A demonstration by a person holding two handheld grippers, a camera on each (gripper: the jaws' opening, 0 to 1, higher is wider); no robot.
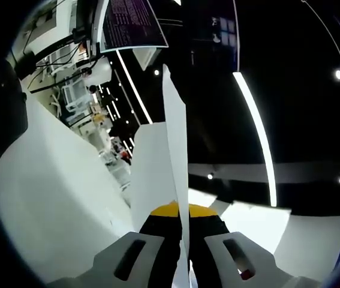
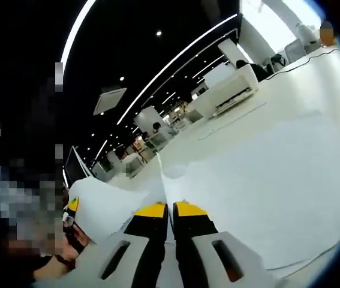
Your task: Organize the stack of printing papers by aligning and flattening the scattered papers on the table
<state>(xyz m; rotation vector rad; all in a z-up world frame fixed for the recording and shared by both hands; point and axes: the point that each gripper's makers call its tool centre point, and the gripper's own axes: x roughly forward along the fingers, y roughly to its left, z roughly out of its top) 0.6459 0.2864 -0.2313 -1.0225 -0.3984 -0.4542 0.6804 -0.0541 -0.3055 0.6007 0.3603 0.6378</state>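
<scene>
Here the stack of printing papers (image 1: 172, 162) is seen edge-on in the left gripper view, rising straight ahead from between the jaws of the left gripper (image 1: 181, 211), which are closed narrowly on the sheets just past their yellow tips. More white sheets (image 1: 56, 198) spread to the left of that gripper, and the ceiling lights lie beyond, so the camera appears to be tilted well upward.

In the right gripper view the jaws of the right gripper (image 2: 171, 209) are likewise pressed together on a paper edge (image 2: 165, 180) that runs forward from the tips. A broad white sheet (image 2: 265, 192) extends to the right of the tool, over the white table (image 2: 337, 72), and a curled portion (image 2: 107, 204) bulges to its left, near the other gripper (image 2: 71, 225) at the lower left.

Several risks can be judged from this. The sheets are held by thin edges only, so a few could slip out if the grip is relaxed or the stack is shaken. If the two grippers are drawn apart or twisted against each other, the paper could be creased or torn at the pinch points. The curled portion could be folded under if the stack is lowered flat without being straightened first. How many sheets each gripper holds cannot be told.
</scene>
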